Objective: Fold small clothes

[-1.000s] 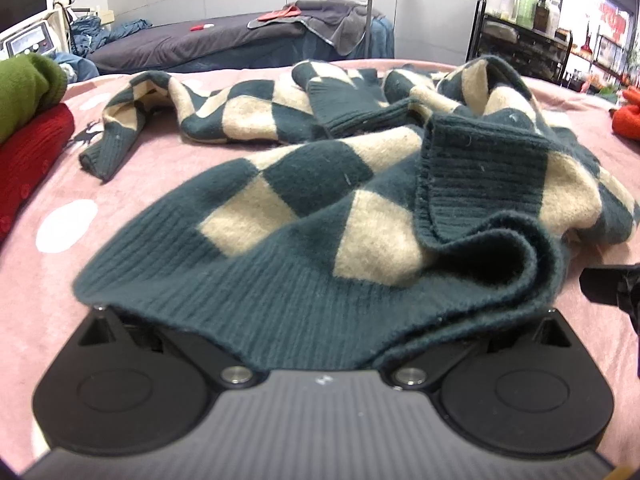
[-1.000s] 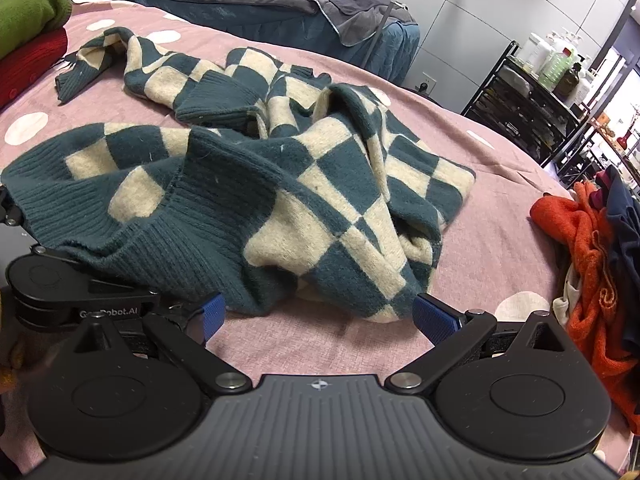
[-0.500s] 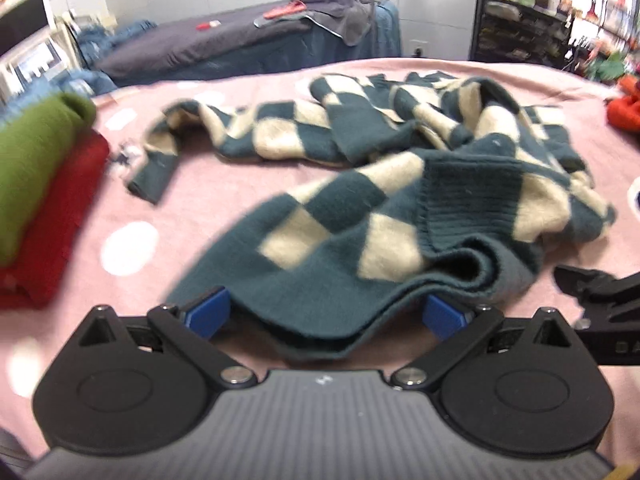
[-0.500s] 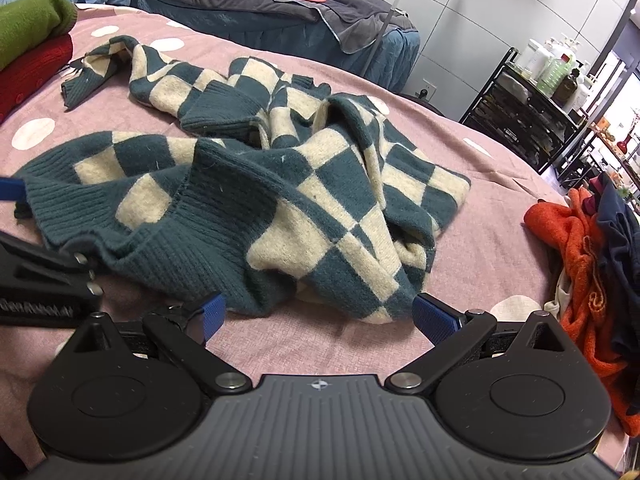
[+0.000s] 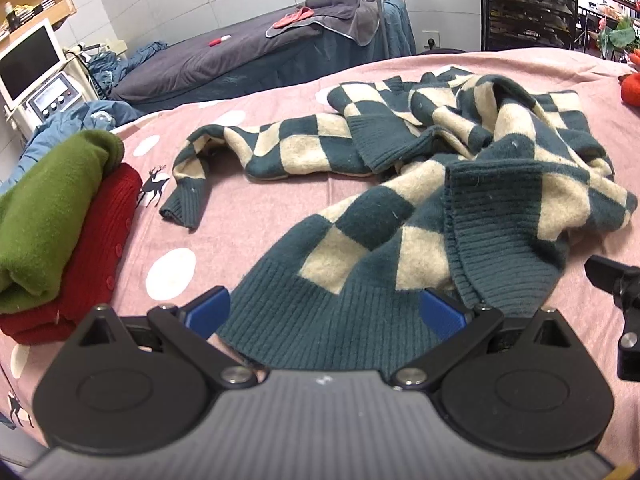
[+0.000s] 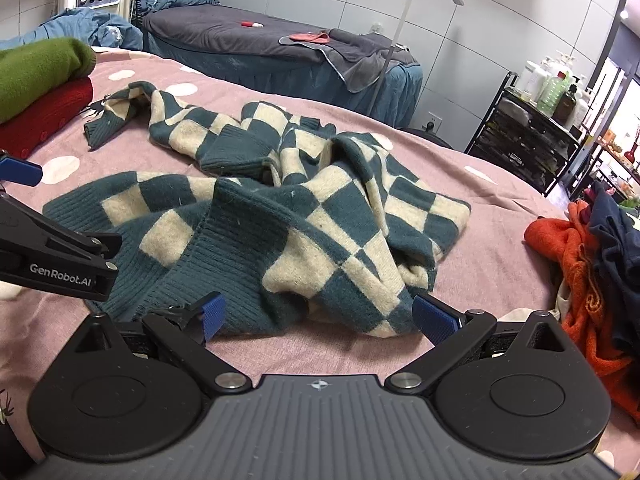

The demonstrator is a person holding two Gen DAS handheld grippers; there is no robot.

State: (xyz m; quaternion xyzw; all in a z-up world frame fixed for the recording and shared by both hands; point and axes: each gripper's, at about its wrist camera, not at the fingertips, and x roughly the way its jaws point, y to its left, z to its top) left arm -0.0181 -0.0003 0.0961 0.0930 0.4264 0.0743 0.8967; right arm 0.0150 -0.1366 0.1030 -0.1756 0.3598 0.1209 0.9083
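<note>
A dark green and cream checked sweater lies crumpled on the pink dotted bedcover; it also shows in the right wrist view. My left gripper is open, its blue pads on either side of the ribbed hem, which lies between them. My right gripper is open and empty just short of the sweater's near edge. One sleeve trails to the left. The left gripper's side shows at the left of the right wrist view.
A folded green sweater sits on a folded red one at the left. An orange and dark pile of clothes lies at the right. A treatment bed, a device with a screen and a black shelf rack stand behind.
My left gripper has opened and drawn back and up from the hem, which now lies loose between its pads. The right gripper has lifted a little and stayed open.
</note>
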